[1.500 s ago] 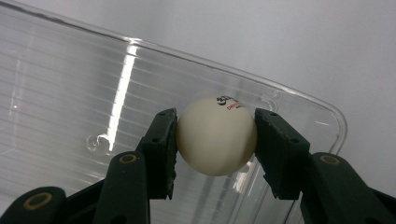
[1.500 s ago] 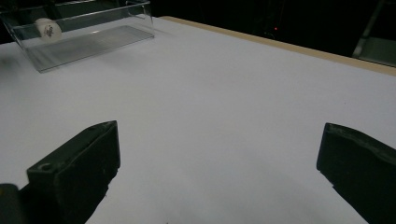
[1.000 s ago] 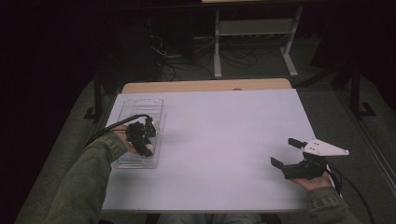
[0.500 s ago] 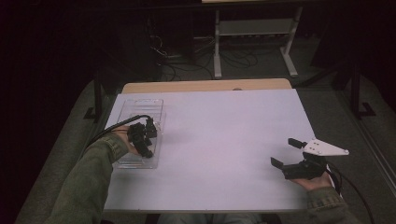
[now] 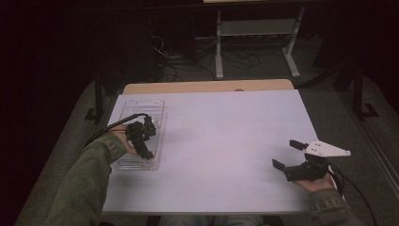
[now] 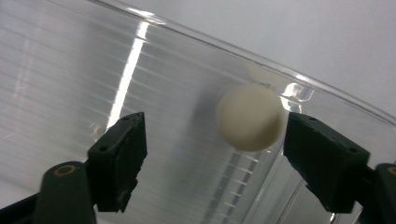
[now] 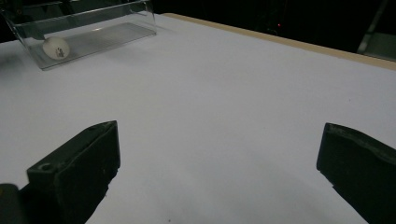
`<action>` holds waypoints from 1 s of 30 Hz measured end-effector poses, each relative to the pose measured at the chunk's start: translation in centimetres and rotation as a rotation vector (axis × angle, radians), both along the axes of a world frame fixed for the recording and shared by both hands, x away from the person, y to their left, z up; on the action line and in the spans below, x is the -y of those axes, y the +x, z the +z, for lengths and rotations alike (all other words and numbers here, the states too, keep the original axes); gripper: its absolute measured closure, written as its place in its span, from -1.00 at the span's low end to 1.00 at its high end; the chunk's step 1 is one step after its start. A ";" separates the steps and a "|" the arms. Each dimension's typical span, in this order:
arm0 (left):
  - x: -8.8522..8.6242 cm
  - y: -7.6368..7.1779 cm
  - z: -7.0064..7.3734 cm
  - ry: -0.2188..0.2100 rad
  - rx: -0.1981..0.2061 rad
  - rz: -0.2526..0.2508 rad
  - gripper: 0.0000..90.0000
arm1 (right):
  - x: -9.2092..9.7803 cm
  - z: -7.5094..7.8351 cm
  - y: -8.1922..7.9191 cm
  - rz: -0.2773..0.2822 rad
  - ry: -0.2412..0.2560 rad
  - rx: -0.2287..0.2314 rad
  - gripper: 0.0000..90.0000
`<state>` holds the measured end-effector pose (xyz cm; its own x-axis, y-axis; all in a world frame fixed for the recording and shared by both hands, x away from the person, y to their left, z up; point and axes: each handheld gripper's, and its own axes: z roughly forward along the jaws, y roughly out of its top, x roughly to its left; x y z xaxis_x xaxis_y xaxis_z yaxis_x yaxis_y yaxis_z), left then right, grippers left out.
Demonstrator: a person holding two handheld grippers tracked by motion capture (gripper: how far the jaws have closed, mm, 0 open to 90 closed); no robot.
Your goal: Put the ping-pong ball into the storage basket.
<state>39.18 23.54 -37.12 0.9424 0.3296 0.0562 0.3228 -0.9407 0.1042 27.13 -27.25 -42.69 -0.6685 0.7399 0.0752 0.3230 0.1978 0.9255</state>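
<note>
Clear plastic tray (image 5: 141, 136) at the frame's left is entered by the left gripper (image 6: 212, 154), jaws wide around the white ball (image 6: 251, 116), ungrasped. Lifting is judged outstanding; the right gripper (image 5: 291, 155) is held wide open and empty over the worktop (image 5: 226, 141).

Dim room, grey floor (image 5: 61, 155), metal shelf stand (image 5: 256, 33) behind white table (image 5: 226, 141).
</note>
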 end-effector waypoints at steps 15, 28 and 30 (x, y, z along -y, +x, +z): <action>-0.9 -0.5 1.5 -0.029 0.044 0.017 -0.71 | 0.1 0.1 0.0 -0.006 0.004 0.005 -1.00; -2.6 -1.0 2.7 -0.161 0.129 0.118 -1.00 | 0.3 0.2 0.0 -0.015 0.014 0.008 -1.00; -2.7 -1.2 3.0 -0.173 0.164 0.117 -1.00 | 0.4 0.2 0.0 -0.016 0.015 0.009 -1.00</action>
<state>37.95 26.23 -34.11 0.8803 0.4538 0.1387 0.3937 -0.8616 0.3204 27.12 -27.63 -42.53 -0.6575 0.7492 0.0800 0.3173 0.1791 0.9312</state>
